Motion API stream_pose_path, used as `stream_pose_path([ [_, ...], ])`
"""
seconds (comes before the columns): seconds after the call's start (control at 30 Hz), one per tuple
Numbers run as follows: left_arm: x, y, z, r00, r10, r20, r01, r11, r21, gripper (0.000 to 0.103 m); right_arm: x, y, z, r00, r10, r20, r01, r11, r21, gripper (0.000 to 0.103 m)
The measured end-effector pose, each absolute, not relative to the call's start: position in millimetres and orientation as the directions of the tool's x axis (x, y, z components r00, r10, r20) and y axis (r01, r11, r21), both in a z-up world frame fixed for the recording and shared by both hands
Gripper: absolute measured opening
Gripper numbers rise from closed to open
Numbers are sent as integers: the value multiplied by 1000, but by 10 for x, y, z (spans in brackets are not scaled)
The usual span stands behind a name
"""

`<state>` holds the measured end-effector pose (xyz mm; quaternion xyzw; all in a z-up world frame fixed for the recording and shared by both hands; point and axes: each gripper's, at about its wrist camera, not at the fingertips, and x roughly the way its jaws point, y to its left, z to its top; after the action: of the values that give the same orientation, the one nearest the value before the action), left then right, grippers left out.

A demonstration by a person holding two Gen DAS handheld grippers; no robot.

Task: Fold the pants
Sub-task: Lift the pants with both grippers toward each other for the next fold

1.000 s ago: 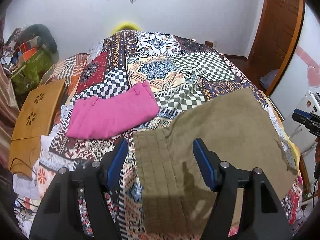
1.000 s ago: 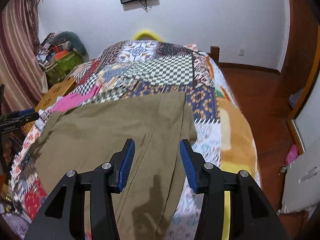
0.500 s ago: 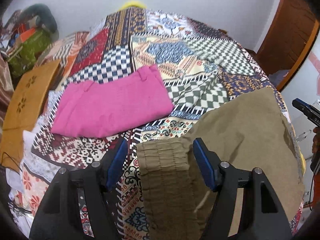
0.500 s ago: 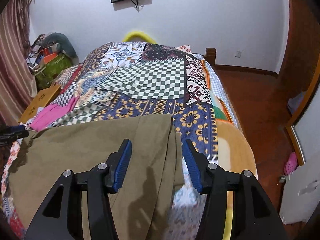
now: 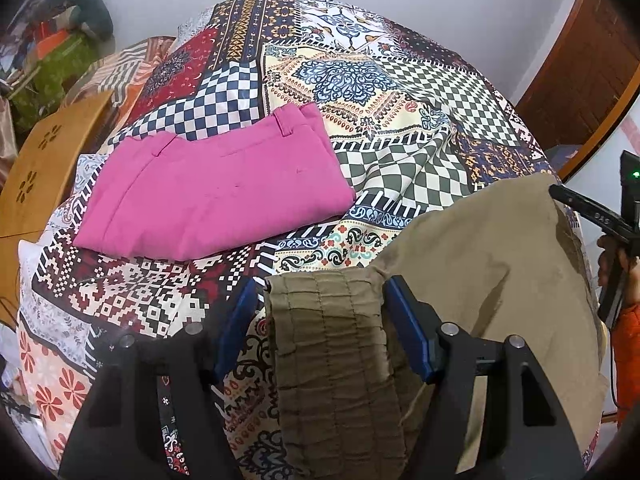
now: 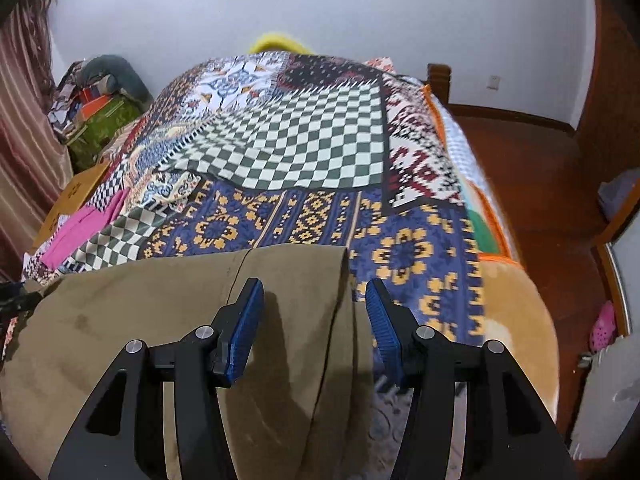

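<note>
Left wrist view: the left gripper (image 5: pixel 320 320) stands spread over the waistband of the olive pants (image 5: pixel 480 280), near the bed's (image 5: pixel 360 92) front edge. The right gripper (image 6: pixel 314 322), also spread, straddles the hem corner. Uneven pinches could skew the fold.

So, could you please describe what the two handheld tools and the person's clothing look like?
Each tool, left and right, has black angular fingers with silver bolts and blue ribbed pads. From the left camera the right one shows a green light, held by a hand with an orange sleeve.
</note>
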<state>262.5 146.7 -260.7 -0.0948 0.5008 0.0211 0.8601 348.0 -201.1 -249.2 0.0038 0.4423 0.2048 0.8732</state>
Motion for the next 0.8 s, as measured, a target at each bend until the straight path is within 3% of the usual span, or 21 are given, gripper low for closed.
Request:
stream_pose_path([
  [0.07,2626,1465,-2605,499,-72,-863,-123,981,-153,61,3503,-1973,-2533,520,363,-773,-360,914,187,43],
  [0.13,2623,1455,-2600,502,-65,-862,-122,982,-145,60,3519,-1943,-2552,513,359,-780,-368,912,178,21],
  [0.23,2610,1446,-2583,509,-56,-859,-123,983,-137,58,3539,-1892,-2569,524,336,-783,-385,913,135,9],
  [0.5,2607,1485,-2539,529,-43,-847,-150,978,-143,54,3486,-1773,-2590,593,225,-773,-410,911,-50,5],
  [0.7,2632,1491,-2536,504,-37,-863,-161,978,-136,56,3548,-1783,-2600,560,215,-800,-393,919,-28,7],
  [0.8,2551,1424,-2363,529,2,-849,-139,987,-84,57,3518,-1809,-2488,544,223,-809,-391,920,-10,22],
])
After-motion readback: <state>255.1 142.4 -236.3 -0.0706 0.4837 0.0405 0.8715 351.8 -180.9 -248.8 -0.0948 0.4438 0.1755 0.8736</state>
